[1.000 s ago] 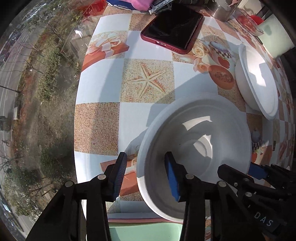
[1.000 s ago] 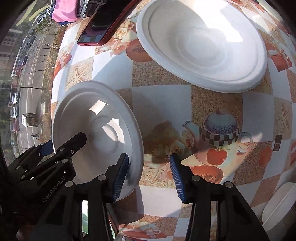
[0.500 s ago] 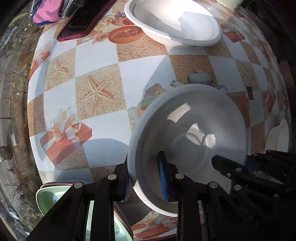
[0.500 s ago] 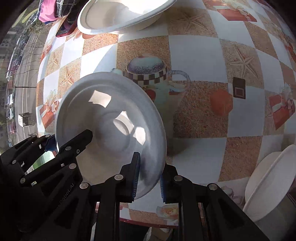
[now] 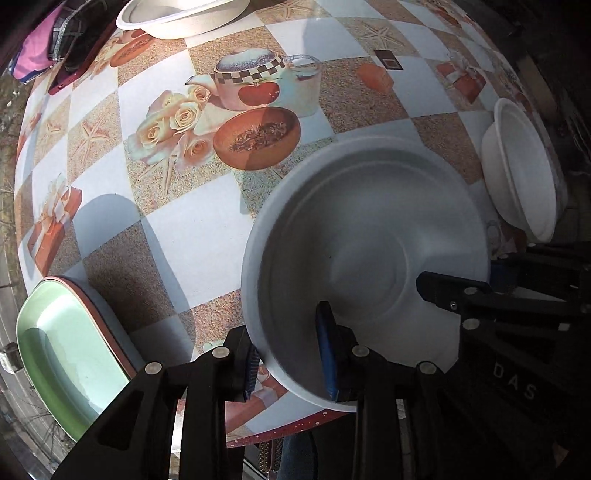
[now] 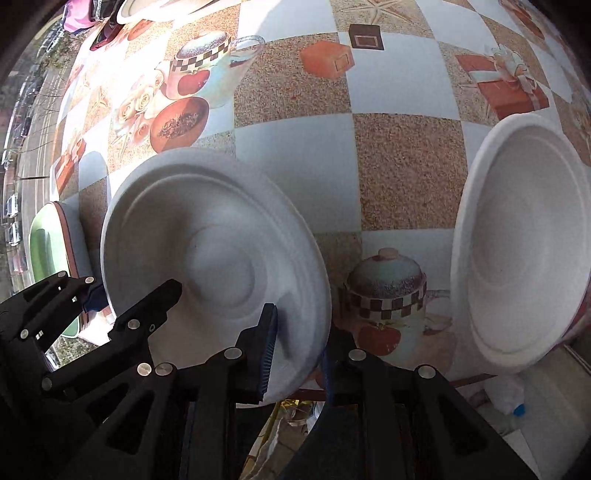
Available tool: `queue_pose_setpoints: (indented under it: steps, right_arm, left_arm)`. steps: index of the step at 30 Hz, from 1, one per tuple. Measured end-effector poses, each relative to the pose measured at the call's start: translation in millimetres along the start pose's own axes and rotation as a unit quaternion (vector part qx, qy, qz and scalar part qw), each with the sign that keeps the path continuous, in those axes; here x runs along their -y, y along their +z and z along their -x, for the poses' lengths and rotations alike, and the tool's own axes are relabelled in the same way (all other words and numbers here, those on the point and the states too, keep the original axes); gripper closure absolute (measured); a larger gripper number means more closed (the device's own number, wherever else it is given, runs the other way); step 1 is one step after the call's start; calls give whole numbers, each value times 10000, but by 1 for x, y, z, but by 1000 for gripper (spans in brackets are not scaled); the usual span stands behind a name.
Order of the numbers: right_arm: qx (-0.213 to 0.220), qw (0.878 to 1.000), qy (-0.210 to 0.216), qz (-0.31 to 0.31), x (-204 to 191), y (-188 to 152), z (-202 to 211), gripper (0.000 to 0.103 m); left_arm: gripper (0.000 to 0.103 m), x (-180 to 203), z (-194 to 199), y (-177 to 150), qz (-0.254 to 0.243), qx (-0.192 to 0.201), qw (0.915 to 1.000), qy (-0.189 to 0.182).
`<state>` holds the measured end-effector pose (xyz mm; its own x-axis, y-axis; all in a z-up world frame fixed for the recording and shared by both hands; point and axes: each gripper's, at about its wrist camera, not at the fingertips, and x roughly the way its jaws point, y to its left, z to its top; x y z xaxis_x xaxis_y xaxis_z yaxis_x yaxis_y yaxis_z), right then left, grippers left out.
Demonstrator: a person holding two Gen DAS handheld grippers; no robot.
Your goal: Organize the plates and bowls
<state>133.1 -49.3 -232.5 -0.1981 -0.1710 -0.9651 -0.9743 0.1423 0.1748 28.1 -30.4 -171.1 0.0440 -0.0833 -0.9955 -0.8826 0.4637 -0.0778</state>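
While both of my tools grip the same white paper plate (image 5: 369, 240), I see it lifted above the desk (image 5: 207, 236) near its front edge, tilted slightly. My left tool (image 5: 291, 365) is clenched on the plate's near-left rim, one blue pad inside the dish and the other under the lip. My right tool (image 6: 299, 350) is clenched on the opposite rim of the plate (image 6: 218, 258), one pad on the upper face, the other mostly hidden beneath the edge. From the left wrist view, the right tool (image 5: 495, 280) reaches in from the right side onto the plate's rim; from the right wrist view, the left tool (image 6: 92, 295) comes in at the left.

The desk wears a checkered cloth printed with teapots, roses, starfish and gift boxes. A white paper bowl (image 5: 524, 177) sits at the right edge of the desk, well apart from the held plate in the left view; in the right wrist view the same bowl (image 6: 524, 236) fills the right side, upright with its rim overhanging the desk's edge. Another white paper bowl (image 5: 181, 18) rests at the far side of the desk. Beside it lie a red phone (image 5: 77, 62) and pink fabric (image 5: 33, 51). A pale green tray (image 5: 62, 350) sits at the near-left corner, partly off the desk.
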Motion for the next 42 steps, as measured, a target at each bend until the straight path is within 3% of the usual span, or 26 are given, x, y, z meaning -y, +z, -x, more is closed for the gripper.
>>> queue_pose_setpoints:
  steps: [5,28,35,42]
  right_arm:
    - [45,10000,14,23,9,1,-6,82]
    - [83,9998,146,-63,7,-20,16,82]
    - [385,9991,198,27,-1,-23,41,82]
    - [713,9965,283,-325,19,-28,72,82]
  left_arm:
    - [73,5,-4,14,5,-25,10000,32]
    - [72,7,-12,-2,2,-27,10000,85]
    - [72,7,16,3,-77,307,9992,247]
    - [72,32,44,21,-539,614,9958,407]
